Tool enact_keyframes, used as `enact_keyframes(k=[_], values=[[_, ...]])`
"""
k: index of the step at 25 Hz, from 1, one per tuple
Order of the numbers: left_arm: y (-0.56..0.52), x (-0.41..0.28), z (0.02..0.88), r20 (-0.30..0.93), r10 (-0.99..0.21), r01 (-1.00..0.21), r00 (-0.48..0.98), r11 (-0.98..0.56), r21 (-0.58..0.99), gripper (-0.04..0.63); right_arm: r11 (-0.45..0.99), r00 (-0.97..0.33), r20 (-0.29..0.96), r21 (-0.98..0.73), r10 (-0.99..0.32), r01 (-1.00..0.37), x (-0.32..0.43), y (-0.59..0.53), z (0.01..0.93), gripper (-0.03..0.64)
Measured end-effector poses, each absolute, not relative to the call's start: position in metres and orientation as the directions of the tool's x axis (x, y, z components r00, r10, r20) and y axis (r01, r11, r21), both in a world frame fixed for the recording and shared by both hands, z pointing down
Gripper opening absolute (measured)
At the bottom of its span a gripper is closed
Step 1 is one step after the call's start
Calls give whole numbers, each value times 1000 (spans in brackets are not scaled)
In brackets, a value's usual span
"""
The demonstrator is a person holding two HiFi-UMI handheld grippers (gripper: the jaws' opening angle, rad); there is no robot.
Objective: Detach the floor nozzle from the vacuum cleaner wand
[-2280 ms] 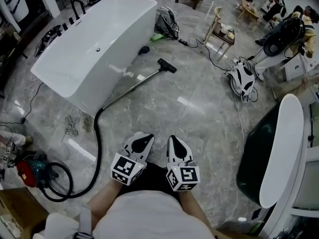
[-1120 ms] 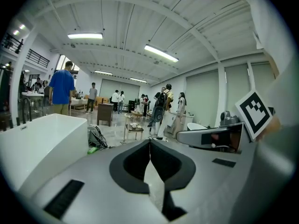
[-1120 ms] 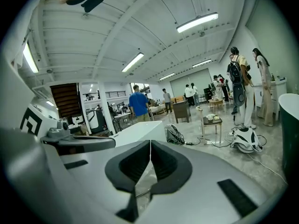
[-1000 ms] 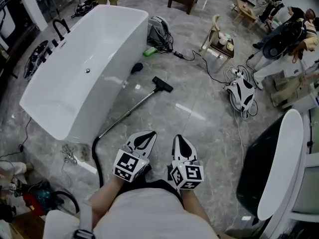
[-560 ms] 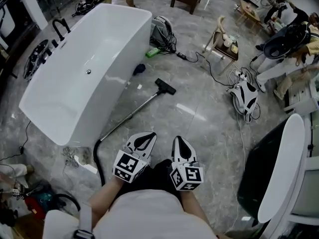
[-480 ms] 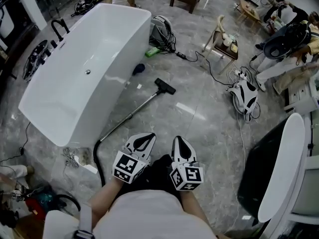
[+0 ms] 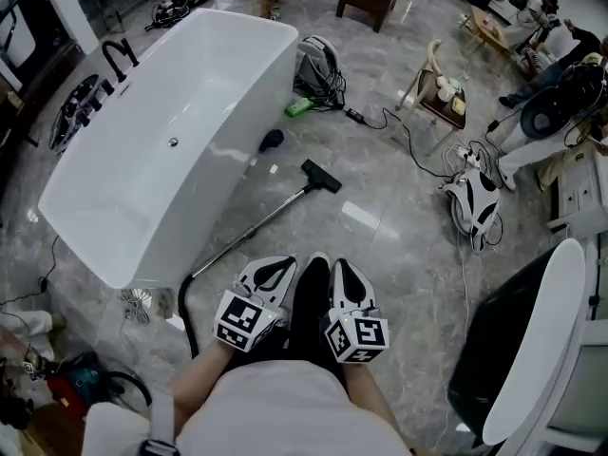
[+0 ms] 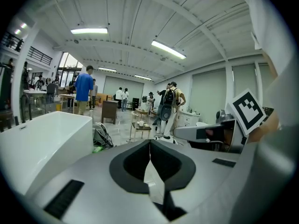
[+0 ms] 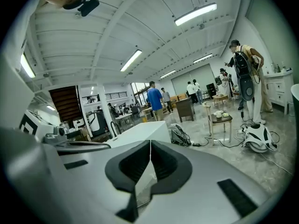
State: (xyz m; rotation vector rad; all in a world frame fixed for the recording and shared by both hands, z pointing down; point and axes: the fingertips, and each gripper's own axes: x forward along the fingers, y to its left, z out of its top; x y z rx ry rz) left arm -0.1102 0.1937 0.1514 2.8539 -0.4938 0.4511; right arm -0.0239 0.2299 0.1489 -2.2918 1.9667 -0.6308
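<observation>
Grey marbled floor [image 7: 399, 255] fills the head view. My left hand-held gripper [image 7: 281, 264] and my right hand-held gripper [image 7: 339, 264] are held side by side close to my body, both pointing forward and slightly down. In each gripper view the two jaws are pressed together along a thin seam, with nothing between them; neither hand-held gripper touches any object.

The black floor nozzle [image 7: 321, 176] lies flat on the floor, well ahead of both hand-held grippers and roughly in line with the gap between them. It is attached to the metal wand [image 7: 255, 226], which slants back from the nozzle toward the left hand-held gripper's outer side. There the wand joins a black hose [image 7: 184, 316] that curves down past that hand-held gripper, well apart from it.

A white bathtub [image 7: 142, 160] stands ahead and to the left of the left hand-held gripper, its near wall just beside the wand. A small wooden table [image 7: 439, 103] stands far ahead and to the right of the right hand-held gripper.
</observation>
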Motion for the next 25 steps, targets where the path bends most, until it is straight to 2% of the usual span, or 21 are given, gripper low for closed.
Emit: enact_keyframes(k=[16,25], values=[[74,-13,138,310,-383,-445,870,-881,160,11,-97,16,279,-277,-960,-956,80,110,138,17],[34,32,152,339,-405,-479,849,-862,168,11,-88,0,293,-285,-956,-955,134,70,149,17]])
